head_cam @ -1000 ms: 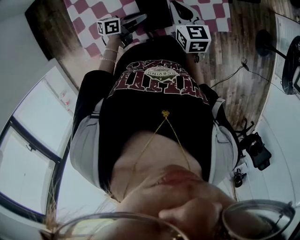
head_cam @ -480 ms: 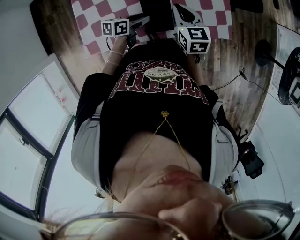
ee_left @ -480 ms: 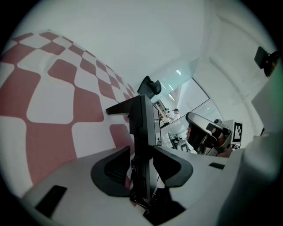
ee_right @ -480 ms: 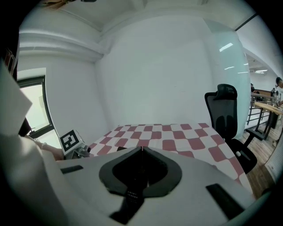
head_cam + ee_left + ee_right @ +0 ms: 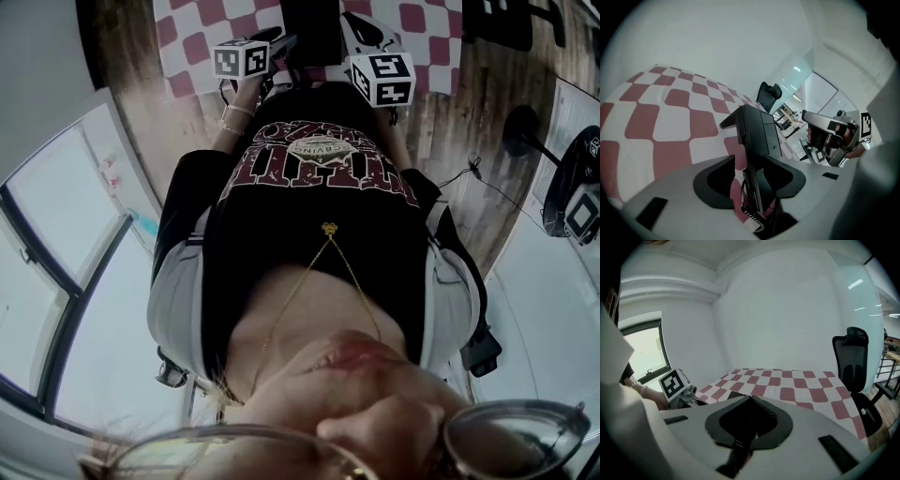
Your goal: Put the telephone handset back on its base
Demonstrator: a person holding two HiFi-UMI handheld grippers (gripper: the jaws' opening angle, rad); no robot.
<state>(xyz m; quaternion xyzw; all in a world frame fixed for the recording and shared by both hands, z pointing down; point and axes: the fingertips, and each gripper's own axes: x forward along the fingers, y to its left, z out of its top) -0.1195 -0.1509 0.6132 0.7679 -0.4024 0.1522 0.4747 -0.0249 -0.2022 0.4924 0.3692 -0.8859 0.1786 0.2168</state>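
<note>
Left gripper (image 5: pixel 749 160) jaws have just been opening and are now standing wide, pads clear of the black telephone handset (image 5: pixel 758 133) sitting between them, coiled cord (image 5: pixel 757 221) trailing nearer the camera. Right gripper (image 5: pixel 750 398) jaws are staying out of it, closed and apparently empty. Handset is looking released, likely on its base, but seating is too dark to confirm. Pulling clear is remaining.

red-and-white checks, a black phone, grey tools

the cloth (image 5: pixel 670 112) on the surface under both tools is checked in dull red and white. a black telephone (image 5: pixel 759 133) stands between the grey, black-padded jaws of the left tool (image 5: pixel 751 161), which have just been opening. the right tool (image 5: pixel 750 399) has the same grey shell and black pads. each tool carries a white marker cube (image 5: pixel 382 77) printed with black squares. a black office chair (image 5: pixel 853 364) is beyond the right tool, against a white wall (image 5: pixel 787 310). the person's shirt (image 5: pixel 319 225) behind the tools is black with dark red lettering, and the floor (image 5: pixel 469 112) is streaky brown wood.
</note>
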